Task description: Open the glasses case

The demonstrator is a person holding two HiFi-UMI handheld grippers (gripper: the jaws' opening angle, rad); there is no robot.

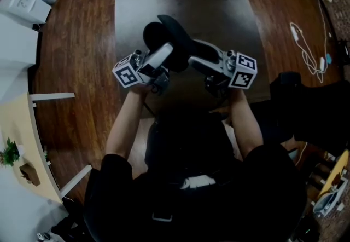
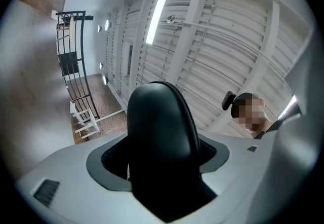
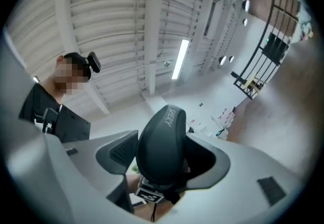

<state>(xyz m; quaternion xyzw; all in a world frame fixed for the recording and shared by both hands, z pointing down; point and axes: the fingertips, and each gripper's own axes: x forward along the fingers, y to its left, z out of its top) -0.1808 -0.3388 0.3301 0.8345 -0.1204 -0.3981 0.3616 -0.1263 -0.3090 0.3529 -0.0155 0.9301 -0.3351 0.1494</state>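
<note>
The black glasses case [image 1: 174, 41] is held up in the air between both grippers, over the person's lap. My left gripper [image 1: 165, 53] comes in from the left and is shut on one rounded end of the case [image 2: 162, 137], which fills the space between its jaws [image 2: 162, 170]. From the right, my right gripper [image 1: 198, 63] has the other end of the case [image 3: 162, 142], printed with small white letters, between its widely set jaws [image 3: 163, 161], and both pads touch it. In the head view the case looks parted into two dark lobes; I cannot tell how far.
Below is a dark wooden floor [image 1: 82, 60]. A pale table [image 1: 22, 142] with a small plant [image 1: 9, 152] stands at the left, white boxes [image 1: 24, 3] at the upper left, and white cables [image 1: 309, 49] lie at the right. The person's arms [image 1: 123, 126] and dark clothing fill the lower middle.
</note>
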